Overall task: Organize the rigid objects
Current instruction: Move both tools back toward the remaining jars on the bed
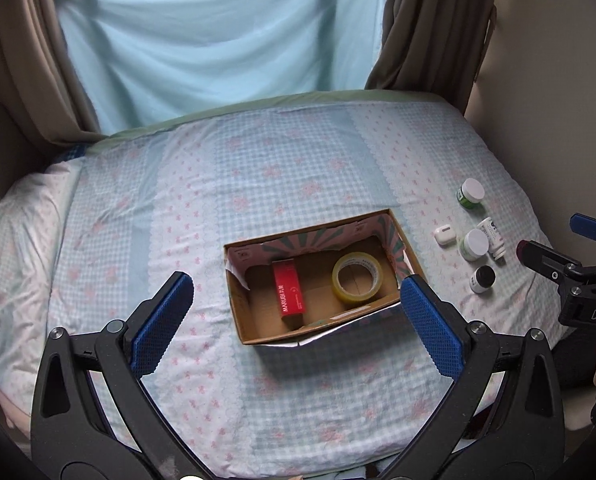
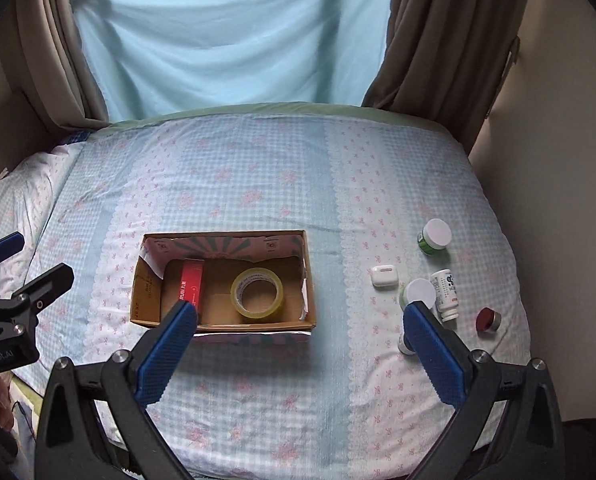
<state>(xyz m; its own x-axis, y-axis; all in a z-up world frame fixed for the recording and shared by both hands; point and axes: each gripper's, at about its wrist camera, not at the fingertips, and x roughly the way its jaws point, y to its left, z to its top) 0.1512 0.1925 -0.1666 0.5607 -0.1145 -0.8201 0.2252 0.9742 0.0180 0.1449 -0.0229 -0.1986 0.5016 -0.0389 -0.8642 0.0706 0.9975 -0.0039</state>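
Note:
An open cardboard box [image 1: 409, 264] [image 2: 309, 280] sits on the bed. In it lie a red carton [image 1: 289, 294] [image 2: 192, 282] and a yellow tape roll [image 1: 357, 277] [image 2: 258, 292]. To its right lie two green jars with white lids [image 1: 470, 193] [image 1: 473, 244] [image 2: 434, 236], a white earbud case [image 1: 445, 235] [image 2: 385, 277], a white bottle [image 1: 493, 236] [image 2: 445, 290], a black-capped jar [image 1: 482, 279] and a red-capped jar [image 2: 488, 320]. My left gripper [image 1: 298, 308] is open above the box's near side. My right gripper [image 2: 298, 336] is open, between box and jars.
The bed has a blue checked sheet [image 1: 258, 184] with a pillow [image 1: 14, 240] at the left. A blue cloth [image 1: 218, 40] and brown curtains [image 1: 429, 28] hang behind. A wall [image 1: 557, 140] borders the bed's right side.

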